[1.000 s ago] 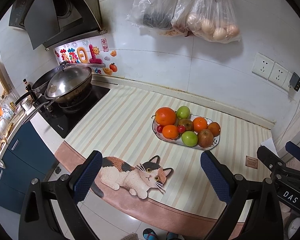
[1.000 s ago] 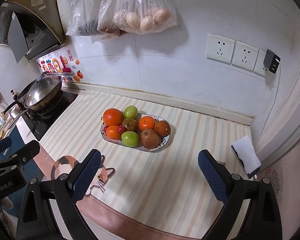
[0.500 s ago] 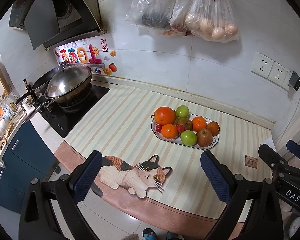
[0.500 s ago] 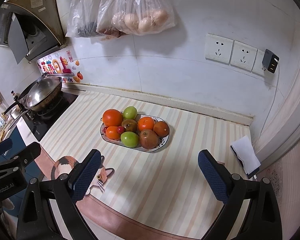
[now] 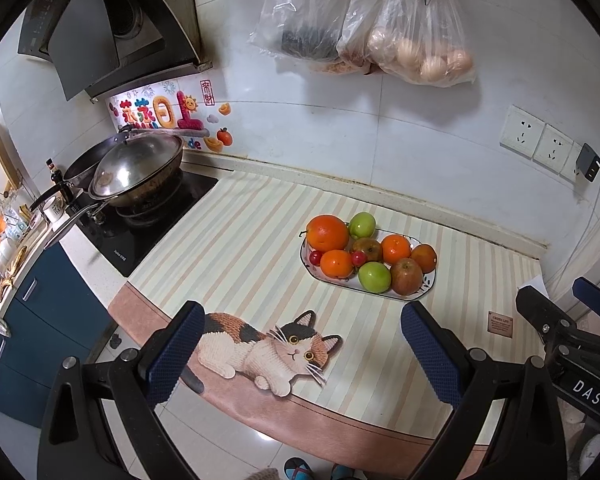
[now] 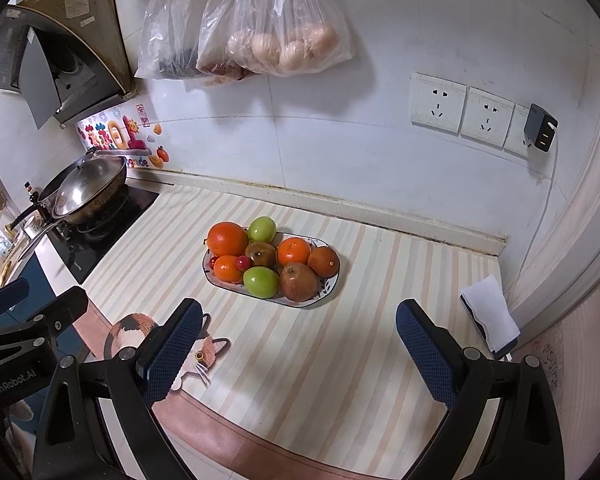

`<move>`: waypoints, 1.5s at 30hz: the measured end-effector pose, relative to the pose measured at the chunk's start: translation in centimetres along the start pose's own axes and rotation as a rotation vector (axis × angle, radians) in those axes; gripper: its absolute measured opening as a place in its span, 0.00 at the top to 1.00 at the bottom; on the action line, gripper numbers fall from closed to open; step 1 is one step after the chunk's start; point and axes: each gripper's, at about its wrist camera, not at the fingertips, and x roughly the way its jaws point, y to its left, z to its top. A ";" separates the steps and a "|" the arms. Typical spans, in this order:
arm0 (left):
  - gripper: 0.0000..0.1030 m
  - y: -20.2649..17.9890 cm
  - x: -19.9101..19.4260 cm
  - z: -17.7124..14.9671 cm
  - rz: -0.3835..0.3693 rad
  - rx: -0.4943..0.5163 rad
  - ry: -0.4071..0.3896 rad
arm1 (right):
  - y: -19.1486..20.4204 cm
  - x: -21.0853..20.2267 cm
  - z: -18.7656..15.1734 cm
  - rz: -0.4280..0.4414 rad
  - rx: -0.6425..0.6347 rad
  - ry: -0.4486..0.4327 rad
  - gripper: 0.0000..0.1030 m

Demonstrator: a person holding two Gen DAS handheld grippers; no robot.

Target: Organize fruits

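Note:
A white oval plate (image 5: pixel 430 289) (image 6: pixel 328 294) stands on the striped counter mat. It holds several fruits: oranges (image 5: pixel 327 233) (image 6: pixel 227 238), green apples (image 5: pixel 375 277) (image 6: pixel 261 281), a red apple (image 5: pixel 406 276) (image 6: pixel 298 281) and small red cherries (image 5: pixel 316 256). My left gripper (image 5: pixel 304 354) is open and empty, held near the counter's front edge, well short of the plate. My right gripper (image 6: pixel 300 350) is open and empty, also short of the plate, to its right front.
A wok with a lid (image 5: pixel 136 170) sits on the black stove (image 5: pixel 156 224) at the left. Plastic bags (image 5: pixel 416 40) hang on the wall above the plate. A white cloth on a dark object (image 6: pixel 490 314) lies at the counter's right end. A cat picture (image 5: pixel 272 350) marks the mat's front.
Both grippers have drifted slightly; the plate sits a little lower in the right wrist view and a little left in the left wrist view. Both stay open and empty.

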 end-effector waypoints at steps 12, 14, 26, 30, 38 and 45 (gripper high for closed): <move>0.02 0.2 0.0 -0.1 0.007 -0.016 0.002 | 0.1 0.1 -0.1 -0.001 -0.002 0.008 0.03; 0.02 0.4 0.1 -0.1 0.007 -0.017 0.000 | 0.2 0.2 -0.1 -0.002 -0.003 0.009 0.03; 0.02 0.5 0.0 0.0 0.003 -0.010 0.001 | 0.1 0.2 -0.2 -0.001 0.000 0.009 0.03; 0.02 0.4 0.0 0.0 0.003 -0.007 -0.001 | 0.1 0.3 -0.2 0.004 0.005 0.006 0.03; 0.02 0.4 0.0 0.0 0.002 -0.007 -0.002 | 0.4 0.2 -0.2 0.008 0.004 0.001 0.03; 0.02 0.4 0.0 0.0 0.002 -0.008 -0.002 | 0.3 0.2 -0.1 0.009 0.004 -0.001 0.03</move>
